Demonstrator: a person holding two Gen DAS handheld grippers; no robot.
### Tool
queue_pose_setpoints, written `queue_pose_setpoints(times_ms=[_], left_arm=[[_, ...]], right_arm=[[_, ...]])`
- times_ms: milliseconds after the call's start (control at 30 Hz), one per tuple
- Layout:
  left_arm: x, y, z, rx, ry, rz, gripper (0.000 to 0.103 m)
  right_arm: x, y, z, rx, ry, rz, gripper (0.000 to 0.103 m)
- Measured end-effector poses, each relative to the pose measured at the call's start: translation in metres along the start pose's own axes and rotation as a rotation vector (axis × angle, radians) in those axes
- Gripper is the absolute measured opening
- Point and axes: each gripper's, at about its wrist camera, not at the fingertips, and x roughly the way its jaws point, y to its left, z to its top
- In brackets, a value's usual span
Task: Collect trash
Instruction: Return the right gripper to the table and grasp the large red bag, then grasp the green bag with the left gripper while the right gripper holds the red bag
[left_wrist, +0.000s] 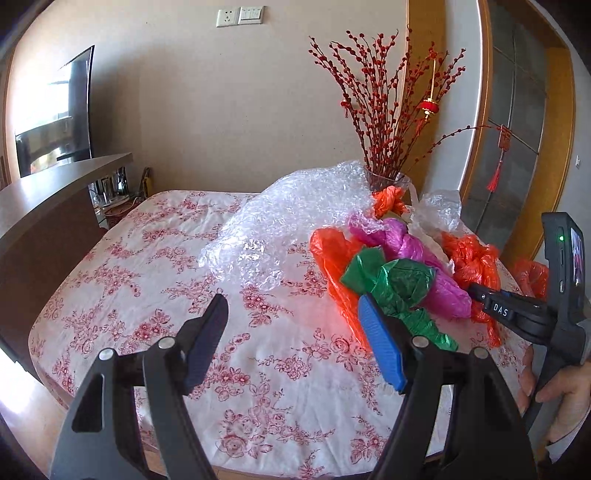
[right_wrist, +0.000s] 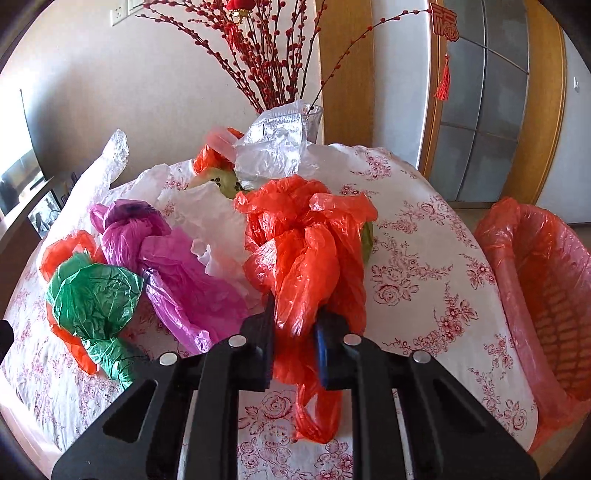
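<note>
I have a table under a white cloth printed with red flowers (left_wrist: 155, 258), and the trash is piled toward its far right side. Largest in the pile is a crumpled sheet of bubble wrap (left_wrist: 291, 221), lying ahead of my left tongs (left_wrist: 295, 325) and beyond their tips. Off the table's right edge stands a woven basket lined with an orange bag (right_wrist: 546, 295), to the right of my right tongs (right_wrist: 293, 343).

Next, the knotted orange bag (right_wrist: 310, 251): my right tongs are clamped on its lower part, with the bulk bunched above the tips and a tail hanging below them. To its left a magenta bag (right_wrist: 177, 266) lies on the cloth, near the right tongs' left finger but not touching that I can see.

My left tongs stand wide apart, holding nothing. A crumpled green bag (left_wrist: 399, 288) sits just beyond the blue pad of their right finger; I cannot tell whether they touch.

A glass vase of red berry branches (left_wrist: 384, 122) stands behind the pile.
</note>
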Motion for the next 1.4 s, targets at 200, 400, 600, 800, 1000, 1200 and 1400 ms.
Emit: queue_pose_setpoints(times_ms=[200,400,600,800,1000,1200,1400], left_arm=[[0.0,-0.02,-0.003,0.026,0.012,-0.048,0.072],[0.008,-0.056,-0.01,0.051,0.05,-0.118,0.069],[0.029,-0.1,-0.019,0.112,0.096,-0.113,0.063],[0.051,-0.13,-0.032,0.172,0.158,-0.077,0.045],[0.057,-0.138,-0.038,0.207,0.172,-0.105,0.009],[0.043,-0.134,-0.034,0.207,0.119,-0.176,0.004],[0.023,-0.129,-0.029,0.211,0.059,-0.229,0.002]], right_arm=[[-0.026,-0.018,-0.004,0.028,-0.048,0.002,0.014],[-0.053,-0.045,-0.012,0.057,-0.094,-0.025,0.014],[-0.072,-0.066,-0.024,0.083,-0.097,-0.04,0.014],[-0.075,-0.076,-0.031,0.092,-0.085,-0.045,0.014],[-0.08,-0.082,-0.032,0.102,-0.089,-0.04,0.014],[-0.09,-0.087,-0.033,0.112,-0.107,-0.032,0.014],[-0.1,-0.092,-0.032,0.115,-0.127,-0.029,0.014]])
